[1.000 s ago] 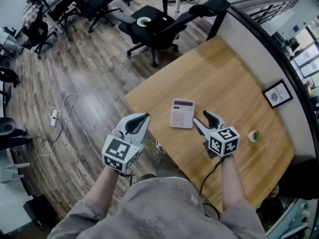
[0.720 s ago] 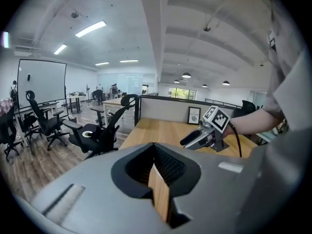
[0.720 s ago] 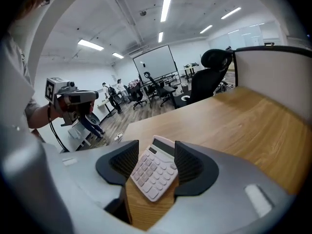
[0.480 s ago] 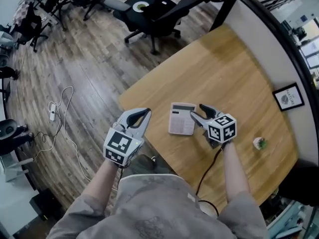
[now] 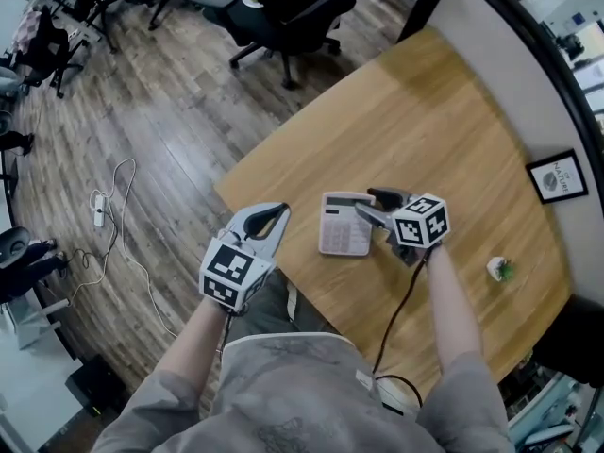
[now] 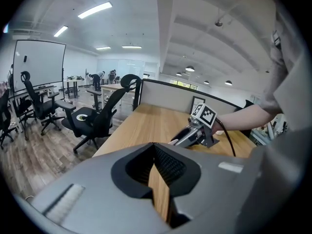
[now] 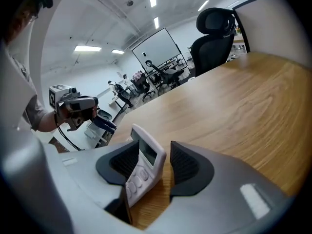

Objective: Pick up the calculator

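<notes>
Straddling the calculator [image 7: 143, 165], the right claw [image 7: 156, 164] is spread, its pads on either side and not visibly clamped. The calculator's long axis runs out along the claw, display end farthest, over the tabletop [image 5: 425, 121]. Farther off, the left claw [image 5: 270, 223] hangs pressed together, empty.

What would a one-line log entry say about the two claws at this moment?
step: grasp approach | right claw: open, jaws either side of calculator | calculator: on table | left claw: shut, empty
</notes>
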The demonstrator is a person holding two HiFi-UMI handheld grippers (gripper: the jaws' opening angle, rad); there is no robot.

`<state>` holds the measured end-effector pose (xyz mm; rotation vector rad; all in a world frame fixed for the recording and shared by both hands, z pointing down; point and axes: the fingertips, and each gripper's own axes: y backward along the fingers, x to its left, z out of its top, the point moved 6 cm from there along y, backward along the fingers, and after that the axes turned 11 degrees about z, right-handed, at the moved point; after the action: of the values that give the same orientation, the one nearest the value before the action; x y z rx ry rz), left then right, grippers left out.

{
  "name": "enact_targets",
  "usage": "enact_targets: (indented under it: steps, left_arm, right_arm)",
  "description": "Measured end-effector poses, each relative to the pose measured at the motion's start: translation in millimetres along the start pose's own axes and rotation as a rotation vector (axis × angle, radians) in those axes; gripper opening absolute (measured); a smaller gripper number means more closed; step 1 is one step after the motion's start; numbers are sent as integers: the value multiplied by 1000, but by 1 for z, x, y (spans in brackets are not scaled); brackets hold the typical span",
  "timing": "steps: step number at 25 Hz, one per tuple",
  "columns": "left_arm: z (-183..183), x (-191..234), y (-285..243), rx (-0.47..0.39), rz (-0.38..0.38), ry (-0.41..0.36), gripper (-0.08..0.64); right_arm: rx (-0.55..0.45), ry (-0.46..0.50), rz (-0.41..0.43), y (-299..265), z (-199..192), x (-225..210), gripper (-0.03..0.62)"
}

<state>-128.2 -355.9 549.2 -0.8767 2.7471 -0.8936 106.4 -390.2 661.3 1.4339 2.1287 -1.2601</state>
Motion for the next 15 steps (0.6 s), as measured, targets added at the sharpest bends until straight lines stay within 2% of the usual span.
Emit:
enact_targets:
  steps: [3,7,11,15]
  left_arm:
    - [-11,5,-6,31,1,5,2]
    - [-18,6,-7,63,12,-40,2]
    - [-22,9,-4,72,16,-39,2]
    - [-24,11,5,81,2,-7,2]
  right_arm:
    - [61,12,28,-13,-4,0,207]
    - [108,11,56,-20,-7,3,192]
    - [110,-62,98,-22,-11,5,164]
    - [49,-142,138,-19,-15,17,113]
